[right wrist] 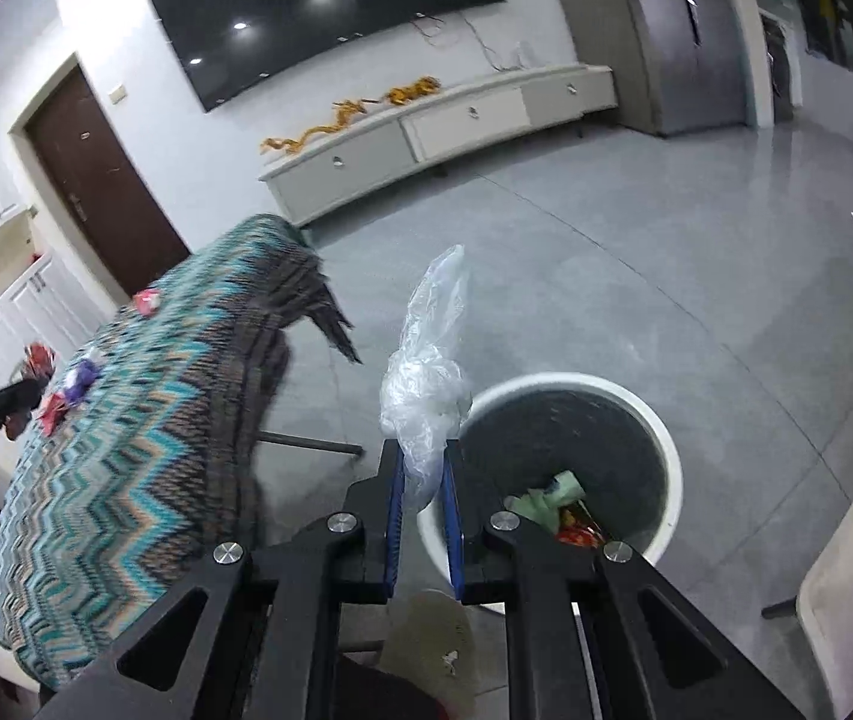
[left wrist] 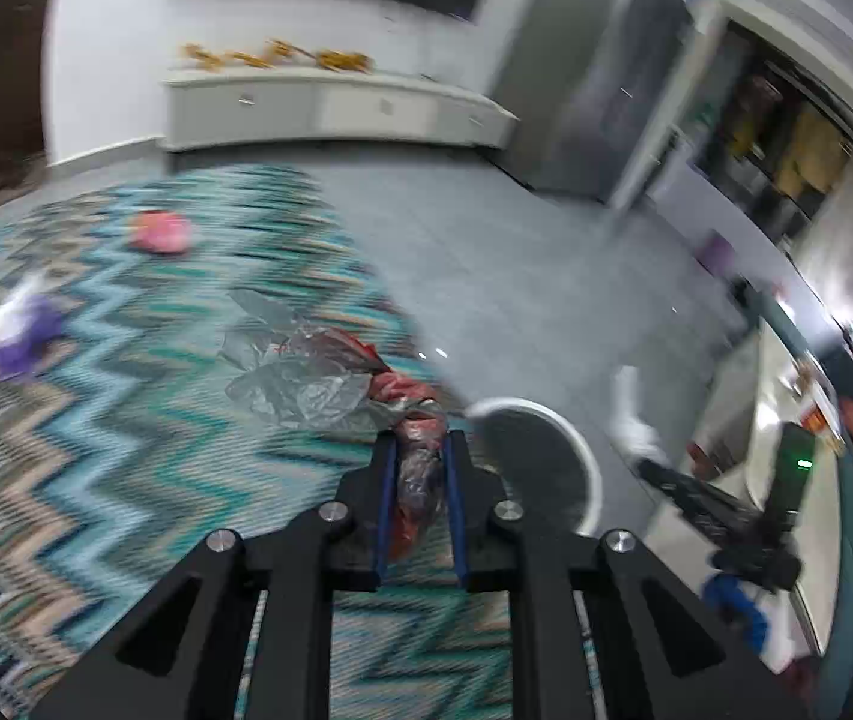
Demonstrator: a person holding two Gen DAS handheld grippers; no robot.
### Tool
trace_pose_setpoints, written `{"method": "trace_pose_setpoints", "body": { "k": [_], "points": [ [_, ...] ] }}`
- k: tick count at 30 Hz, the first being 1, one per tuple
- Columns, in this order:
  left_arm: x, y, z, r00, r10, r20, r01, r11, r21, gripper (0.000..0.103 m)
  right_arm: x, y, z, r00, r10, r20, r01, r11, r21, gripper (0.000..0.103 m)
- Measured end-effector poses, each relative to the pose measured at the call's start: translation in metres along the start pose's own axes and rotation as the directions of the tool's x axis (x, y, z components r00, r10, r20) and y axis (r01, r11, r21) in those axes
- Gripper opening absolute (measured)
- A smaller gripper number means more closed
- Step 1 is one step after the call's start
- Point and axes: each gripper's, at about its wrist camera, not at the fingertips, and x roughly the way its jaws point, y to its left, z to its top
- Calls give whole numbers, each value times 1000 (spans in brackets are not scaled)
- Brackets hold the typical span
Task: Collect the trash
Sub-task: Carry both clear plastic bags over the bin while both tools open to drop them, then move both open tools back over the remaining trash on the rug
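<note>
Trash is in both grippers right now. Left gripper (left wrist: 419, 450) is clamped on a crumpled red and silver wrapper (left wrist: 417, 468), which trails forward from the pads into a loose heap of clear and red plastic (left wrist: 312, 372) above the zigzag tablecloth (left wrist: 96, 420). Right gripper (right wrist: 423, 468) is pinched tight on a clear plastic bag (right wrist: 426, 372) that sticks up past the fingertips, held just beside the near left rim of the white bin (right wrist: 672, 462).

Room-wise: the bin sits on open grey floor (right wrist: 636, 264) with lots of free space beyond it, all the way to the TV cabinet (right wrist: 456, 120). The table's edge, with the cloth's fringe hanging over it, is close on the bin's left, and another pale table edge crowds in on the right.

View differences: only the right wrist camera looks down into the bin, where green and red scraps (right wrist: 558, 510) already lie at the bottom. It also catches the left gripper (right wrist: 0, 405) poking in from the far left over the table. The left camera is blurry but shows more litter still on the cloth, a pink piece (left wrist: 162, 231) and a purple and white one (left wrist: 24, 330), plus the right gripper (left wrist: 636, 420) holding its bag near the bin (left wrist: 591, 480).

No readable labels or writing anywhere.
</note>
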Motion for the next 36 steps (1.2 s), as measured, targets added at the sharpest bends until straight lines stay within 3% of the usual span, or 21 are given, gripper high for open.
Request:
{"method": "trace_pose_setpoints", "body": {
  "k": [5, 13, 14, 15, 16, 18, 21, 26, 33, 36],
  "points": [
    [61, -65, 15, 992, -81, -97, 89, 993, 84, 15, 15, -35, -1, 999, -18, -34, 20, 998, 54, 12],
    [130, -119, 30, 972, -157, -176, 176, 979, 102, 19, 46, -68, -5, 994, -26, -104, 37, 994, 100, 12],
    [136, -122, 32, 970, -164, -181, 184, 978, 100, 29, 49, -71, -5, 993, -29, -111, 41, 994, 105, 12],
    [141, -124, 32, 969, -167, -183, 187, 978, 96, 48, 52, -72, -6, 993, -32, -118, 45, 993, 108, 12],
    [145, -126, 33, 970, -165, -179, 183, 979, 91, 55, 55, -73, -8, 991, -35, -126, 49, 993, 111, 13],
    [152, -128, 36, 971, -170, -168, 186, 979, 84, 58, 61, -76, -10, 989, -42, -140, 58, 992, 110, 20],
    [158, -127, 35, 967, -183, -180, 198, 977, 72, 58, 64, -80, -14, 988, -49, -148, 67, 991, 118, 37],
    [148, -124, 31, 969, -184, -164, 201, 975, 93, 58, 58, -87, -19, 987, -57, -153, 78, 987, 137, 38],
    [109, -113, 29, 986, -160, -55, 165, 980, 114, 58, 29, -87, -11, 992, -74, -100, 88, 985, 150, 38],
    [94, -105, 27, 986, -153, -64, 160, 980, 118, 58, 15, -82, -4, 994, -83, -68, 92, 985, 149, 39]
  ]
}}
